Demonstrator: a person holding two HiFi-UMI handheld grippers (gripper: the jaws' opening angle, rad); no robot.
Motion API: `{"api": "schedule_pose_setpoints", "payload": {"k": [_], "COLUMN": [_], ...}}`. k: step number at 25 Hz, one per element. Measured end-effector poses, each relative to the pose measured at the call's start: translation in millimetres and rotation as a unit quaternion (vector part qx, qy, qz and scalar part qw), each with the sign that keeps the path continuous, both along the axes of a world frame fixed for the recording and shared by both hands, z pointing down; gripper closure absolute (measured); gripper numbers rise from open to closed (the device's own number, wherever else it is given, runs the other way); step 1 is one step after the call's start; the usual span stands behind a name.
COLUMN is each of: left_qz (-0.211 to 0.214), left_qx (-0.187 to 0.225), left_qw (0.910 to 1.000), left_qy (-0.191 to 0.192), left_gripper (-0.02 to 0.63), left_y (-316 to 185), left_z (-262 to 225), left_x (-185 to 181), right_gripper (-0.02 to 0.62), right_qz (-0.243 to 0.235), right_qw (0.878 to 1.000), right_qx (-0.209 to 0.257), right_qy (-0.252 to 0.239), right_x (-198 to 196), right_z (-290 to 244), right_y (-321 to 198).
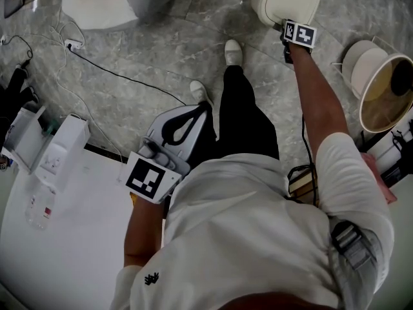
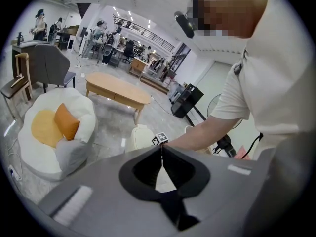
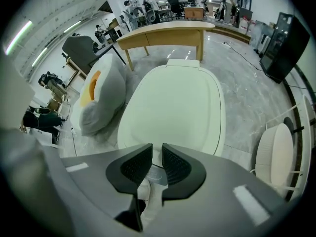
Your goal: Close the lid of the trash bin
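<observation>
Closest to my body is my left gripper [image 2: 161, 149]. Its dark jaws are pressed together at the tips with nothing between them, and it is well apart from the work. My right arm is stretched forward, so my right gripper [image 3: 157, 151] is clearly the nearer one. It sits at the near front edge of the cream plastic lid [image 3: 177, 102] of the pale trash bin [image 1: 261, 8], which stands on the grey marbled floor [image 1: 161, 50] ahead of my feet. The right jaws are almost together, with only a thin slot left. The pale front lip of the lid sits in this slot, so I judge that they pinch it, though the contact itself is hard to see. From the jaws the lid stretches straight away, with its long axis running from this lip to the small hinge block [image 3: 183, 62] at the far end. It looks down or nearly down, so I think only a last downward press remains. Beyond the bin are a grey-white cushion seat [image 3: 101, 95] and a long wooden table [image 3: 163, 32].
</observation>
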State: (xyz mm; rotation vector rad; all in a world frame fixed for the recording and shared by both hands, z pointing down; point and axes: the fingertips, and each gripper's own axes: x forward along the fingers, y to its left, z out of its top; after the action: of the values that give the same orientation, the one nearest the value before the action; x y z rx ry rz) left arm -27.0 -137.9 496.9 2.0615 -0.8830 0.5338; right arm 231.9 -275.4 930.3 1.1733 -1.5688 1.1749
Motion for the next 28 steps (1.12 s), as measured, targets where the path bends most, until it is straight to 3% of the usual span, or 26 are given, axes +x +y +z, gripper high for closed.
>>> {"api": "schedule_pose_setpoints", "payload": {"k": [9, 14, 17, 20, 28], "left_qz": [0.020, 0.050, 0.060, 0.064, 0.070], "left_qx": [0.043, 0.093, 0.109, 0.150, 0.200], "left_qw": [0.9988, 0.9942, 0.9920, 0.9862, 0.9764], "left_qy": [0.009, 0.018, 0.023, 0.028, 0.044], "left_gripper": [0.546, 0.546, 0.546, 0.546, 0.546], "left_y": [17.2, 49.5, 76.2, 105.7, 196.9], "left_z": [-27.3, -49.7, -69.2, -84.3, -125.7], "left_x": [-15.5, -27.1, -35.9, -55.4, -89.3], "right_gripper": [0.538, 0.538, 0.540, 0.540, 0.540], "right_qz": [0.001, 0.006, 0.020, 0.023, -0.036], "right_qw": [0.999, 0.996, 0.993, 0.988, 0.972], "right_qx": [0.048, 0.085, 0.109, 0.134, 0.204], "right_qy": [-0.016, -0.028, -0.051, -0.075, -0.113], "right_x": [-12.3, -21.1, -32.5, -50.2, -102.6], "right_z": [-62.5, -119.9, -163.2, -210.2, -335.8], "right_y": [13.1, 49.9, 83.6, 126.0, 254.4]}}
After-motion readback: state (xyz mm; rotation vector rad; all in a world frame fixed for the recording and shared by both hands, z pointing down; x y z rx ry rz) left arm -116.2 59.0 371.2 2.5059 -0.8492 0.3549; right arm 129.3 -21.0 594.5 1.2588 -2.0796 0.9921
